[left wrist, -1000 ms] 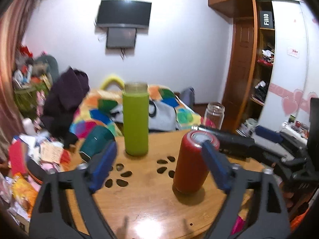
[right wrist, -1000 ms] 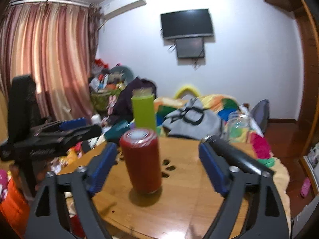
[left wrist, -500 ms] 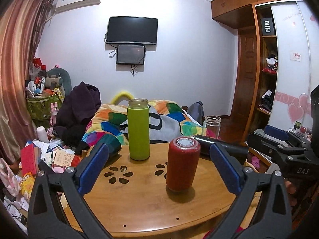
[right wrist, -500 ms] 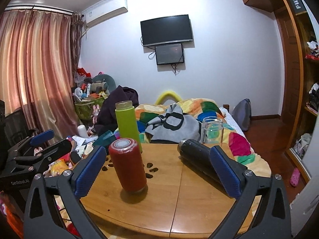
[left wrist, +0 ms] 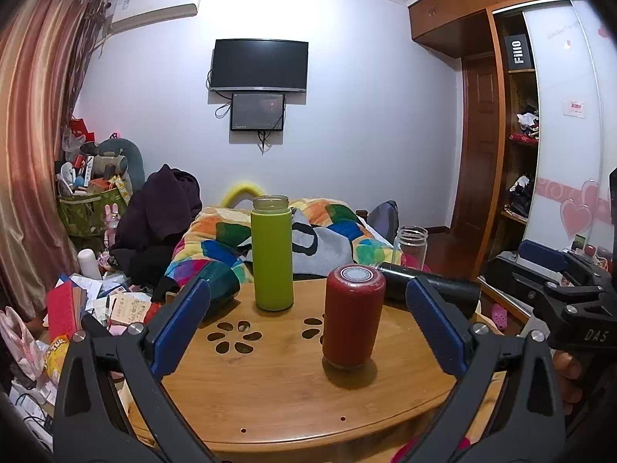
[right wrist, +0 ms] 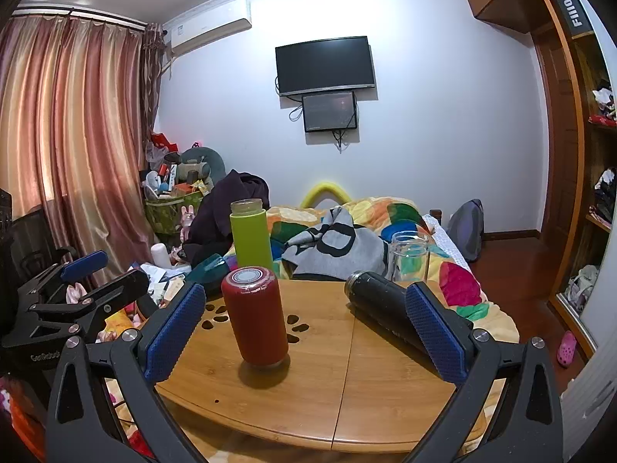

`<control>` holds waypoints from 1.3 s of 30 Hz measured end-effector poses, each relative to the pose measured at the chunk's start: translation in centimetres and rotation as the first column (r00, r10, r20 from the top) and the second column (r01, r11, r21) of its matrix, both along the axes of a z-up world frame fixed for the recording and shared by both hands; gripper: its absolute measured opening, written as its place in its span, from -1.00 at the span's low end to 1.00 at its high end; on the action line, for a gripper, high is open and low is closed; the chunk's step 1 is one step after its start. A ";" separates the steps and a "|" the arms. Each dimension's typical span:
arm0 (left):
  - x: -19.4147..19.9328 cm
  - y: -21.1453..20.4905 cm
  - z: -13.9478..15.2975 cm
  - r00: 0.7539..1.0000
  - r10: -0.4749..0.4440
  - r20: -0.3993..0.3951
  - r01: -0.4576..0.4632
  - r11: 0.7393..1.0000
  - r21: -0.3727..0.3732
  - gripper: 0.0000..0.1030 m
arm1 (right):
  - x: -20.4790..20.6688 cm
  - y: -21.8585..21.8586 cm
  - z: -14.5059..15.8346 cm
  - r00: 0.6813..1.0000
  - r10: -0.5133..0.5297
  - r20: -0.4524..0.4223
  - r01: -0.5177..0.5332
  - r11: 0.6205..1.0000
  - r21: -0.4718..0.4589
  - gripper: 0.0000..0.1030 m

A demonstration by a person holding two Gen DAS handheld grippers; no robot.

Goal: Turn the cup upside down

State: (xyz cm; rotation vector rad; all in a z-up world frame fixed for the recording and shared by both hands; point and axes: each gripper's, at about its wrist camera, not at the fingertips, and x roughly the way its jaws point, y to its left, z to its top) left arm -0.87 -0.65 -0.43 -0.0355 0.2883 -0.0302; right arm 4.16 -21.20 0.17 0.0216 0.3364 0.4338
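A red cup (left wrist: pixel 353 316) stands on end on the round wooden table (left wrist: pixel 293 397), its flat grey-ringed end up; it also shows in the right wrist view (right wrist: pixel 256 316). My left gripper (left wrist: pixel 308 328) is open and empty, held back from the table's near edge, with the cup between its fingers in the distance. My right gripper (right wrist: pixel 304 332) is open and empty too, back from the table, the red cup left of its middle. Each gripper shows at the edge of the other's view.
A tall green bottle (left wrist: pixel 271 258) stands behind the red cup. A black flask (right wrist: pixel 389 308) lies on its side at the right. A clear glass jar (right wrist: pixel 408 256) stands at the far right edge, a dark teal cup (left wrist: pixel 216 283) lies at the far left. A bed lies beyond.
Both grippers have pulled back and up from the table; the red cup, close between the fingers a second ago, now stands farther off, alone on the table.
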 end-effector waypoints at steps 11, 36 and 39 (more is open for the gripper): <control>-0.5 -0.6 0.1 1.000 -0.018 0.017 0.017 1.000 0.021 1.00 | 0.0 -0.1 0.0 1.000 -0.002 0.001 0.002 1.000 0.004 1.00; -0.6 -0.5 0.3 1.000 -0.007 0.019 0.007 1.000 0.016 1.00 | -0.7 -0.1 0.2 1.000 0.007 0.009 -0.007 1.000 0.011 1.00; -0.6 -0.6 0.4 1.000 -0.006 0.019 0.005 1.000 0.013 1.00 | -0.7 -0.1 0.3 1.000 0.009 0.011 -0.009 1.000 0.010 1.00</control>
